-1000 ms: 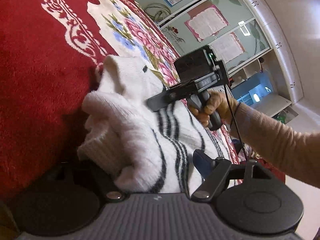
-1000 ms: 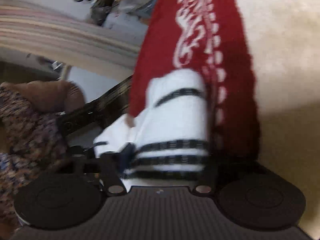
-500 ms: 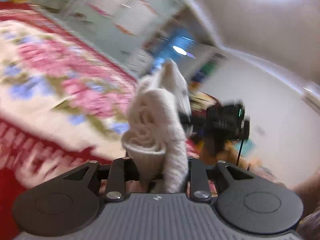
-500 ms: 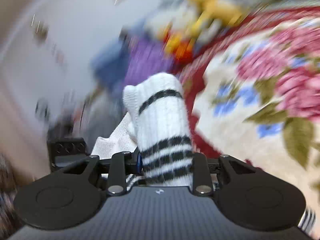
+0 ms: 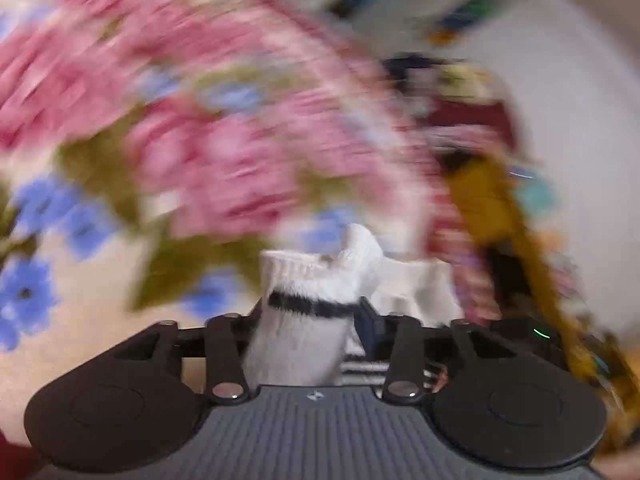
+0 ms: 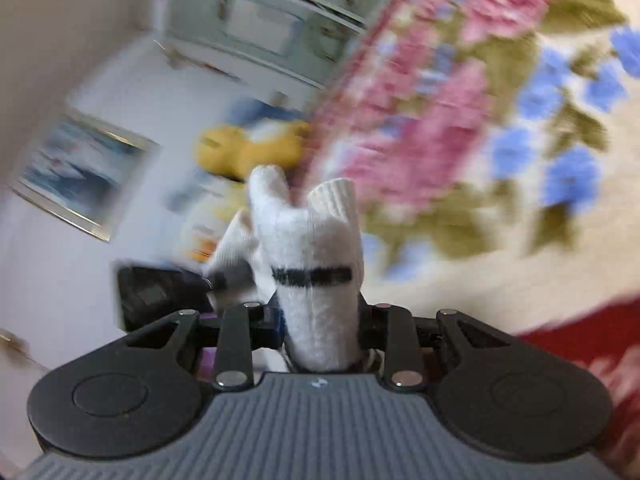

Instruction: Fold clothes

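Observation:
A white knit sweater with black stripes is bunched between the jaws of my left gripper, which is shut on it and holds it above the floral blanket. My right gripper is shut on another part of the same sweater, its cuff-like end sticking up past the jaws. The other gripper's dark body shows to the left in the right wrist view. Both views are motion-blurred.
The bed is covered by a cream blanket with pink and blue flowers and a red border. A yellow plush toy lies near the bed's edge, with a framed picture and a cabinet behind.
Both grippers have lifted the sweater off the red part of the blanket and swung with it over the flowered middle. The views have turned fast and blurred.

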`<action>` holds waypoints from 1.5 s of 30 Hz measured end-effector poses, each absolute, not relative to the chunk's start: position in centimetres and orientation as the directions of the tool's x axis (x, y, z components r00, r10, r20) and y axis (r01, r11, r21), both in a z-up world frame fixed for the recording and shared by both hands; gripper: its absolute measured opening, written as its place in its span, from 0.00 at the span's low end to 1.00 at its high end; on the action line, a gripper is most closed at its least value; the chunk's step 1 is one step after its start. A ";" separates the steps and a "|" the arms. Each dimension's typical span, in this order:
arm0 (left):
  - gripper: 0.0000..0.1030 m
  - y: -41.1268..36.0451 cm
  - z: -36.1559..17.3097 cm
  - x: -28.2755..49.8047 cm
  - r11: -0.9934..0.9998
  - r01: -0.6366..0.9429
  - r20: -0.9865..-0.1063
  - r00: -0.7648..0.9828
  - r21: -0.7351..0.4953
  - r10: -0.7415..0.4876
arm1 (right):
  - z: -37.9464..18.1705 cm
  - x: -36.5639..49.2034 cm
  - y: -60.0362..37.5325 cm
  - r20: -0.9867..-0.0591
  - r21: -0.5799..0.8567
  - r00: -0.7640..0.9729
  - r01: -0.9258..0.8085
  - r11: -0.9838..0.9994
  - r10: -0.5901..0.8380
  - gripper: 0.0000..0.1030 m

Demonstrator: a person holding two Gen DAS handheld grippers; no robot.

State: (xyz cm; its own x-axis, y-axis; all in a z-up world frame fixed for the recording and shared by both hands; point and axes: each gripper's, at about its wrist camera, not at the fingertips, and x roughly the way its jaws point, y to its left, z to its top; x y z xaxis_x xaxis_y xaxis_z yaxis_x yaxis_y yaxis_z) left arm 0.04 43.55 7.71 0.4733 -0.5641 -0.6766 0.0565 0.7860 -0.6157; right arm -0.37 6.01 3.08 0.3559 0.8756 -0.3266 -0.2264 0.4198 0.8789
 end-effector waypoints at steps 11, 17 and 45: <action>0.74 48.9 5.0 -7.5 0.709 -0.104 -0.568 0.683 -0.697 -0.459 | -2.1 -1.1 2.5 -0.266 0.941 0.422 -0.080 0.328 0.867 0.63; 0.80 49.2 3.6 -15.2 0.551 -0.149 -0.520 0.594 -0.821 -0.614 | -1.1 -9.1 2.8 -0.327 0.928 0.313 -0.069 0.365 0.891 0.70; 0.55 41.5 3.4 -21.3 0.630 -0.258 -0.636 0.589 -0.732 -0.498 | -1.0 -13.7 2.9 -0.470 0.842 0.230 -0.171 0.511 0.852 0.59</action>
State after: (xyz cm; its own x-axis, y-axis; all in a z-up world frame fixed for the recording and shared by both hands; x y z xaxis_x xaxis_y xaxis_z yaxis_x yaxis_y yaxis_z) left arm -21.34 41.53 3.44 0.5891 -0.4983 -0.6360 -0.2578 0.6301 -0.7325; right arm -13.68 2.87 -0.96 0.2297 0.8521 -0.4702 -0.1713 0.5110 0.8423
